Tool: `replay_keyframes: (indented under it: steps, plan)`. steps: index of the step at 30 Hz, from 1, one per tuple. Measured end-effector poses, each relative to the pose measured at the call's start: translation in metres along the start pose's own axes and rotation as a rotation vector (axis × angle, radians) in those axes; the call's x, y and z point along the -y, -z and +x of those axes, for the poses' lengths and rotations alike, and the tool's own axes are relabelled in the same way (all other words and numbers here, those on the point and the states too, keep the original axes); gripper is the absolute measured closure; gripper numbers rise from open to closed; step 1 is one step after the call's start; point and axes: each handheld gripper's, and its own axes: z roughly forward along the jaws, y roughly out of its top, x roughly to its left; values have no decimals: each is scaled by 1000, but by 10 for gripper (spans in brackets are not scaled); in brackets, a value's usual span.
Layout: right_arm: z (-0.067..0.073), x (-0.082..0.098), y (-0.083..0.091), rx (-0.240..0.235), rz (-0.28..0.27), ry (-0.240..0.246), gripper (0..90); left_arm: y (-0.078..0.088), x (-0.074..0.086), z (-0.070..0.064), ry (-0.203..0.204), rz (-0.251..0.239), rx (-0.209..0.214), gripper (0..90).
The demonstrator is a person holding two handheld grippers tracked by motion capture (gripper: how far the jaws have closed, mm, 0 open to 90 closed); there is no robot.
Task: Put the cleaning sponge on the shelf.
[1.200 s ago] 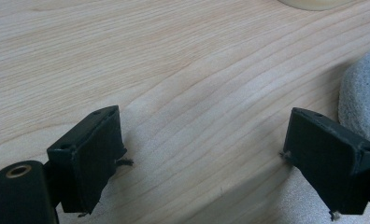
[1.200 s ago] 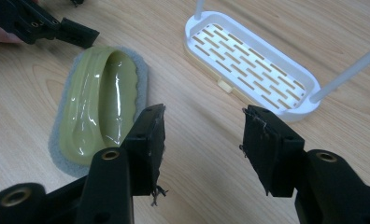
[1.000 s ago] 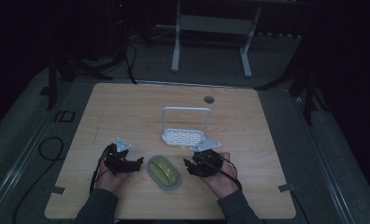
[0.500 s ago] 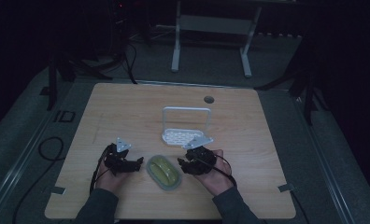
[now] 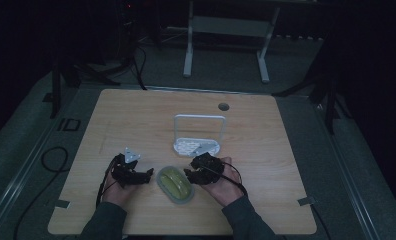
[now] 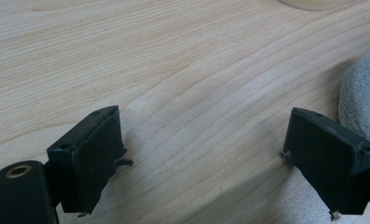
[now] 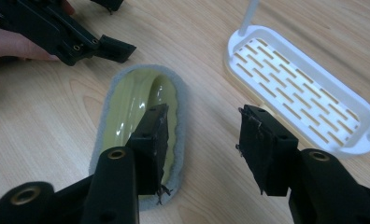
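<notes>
Sponge lies flat on the table, near the front edge, between the two hands. It is a long oval. Its top is shiny yellow-green with a wavy edge, and a fuzzy grey rim goes all around it.

The right gripper sits just beside the sponge. One of its black jaws hangs over the sponge's right edge and the other is over bare wood. The jaws have just been closing a little, but they stand about half open and nothing is pinched between them. The left gripper is on the other side of the sponge. Its jaws stand wide open with only wood between them, and the grey rim shows just past one jaw.

Behind the sponge stands a white rack. It has a flat oval tray with many slots and a tall thin handle like a hoop. Nothing lies in the tray.

The table is pale wood with a round hole near the back. The room around it is dark, with a grey floor, black cables and a metal stand behind.
</notes>
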Motion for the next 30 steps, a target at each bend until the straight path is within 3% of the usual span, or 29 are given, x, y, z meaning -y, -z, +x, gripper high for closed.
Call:
replay_keyframes:
  steps: [30]
  plan:
    - [5, -19, -16, -68, 92, -19, 532, 0, 0, 0, 0, 0, 0, 119]
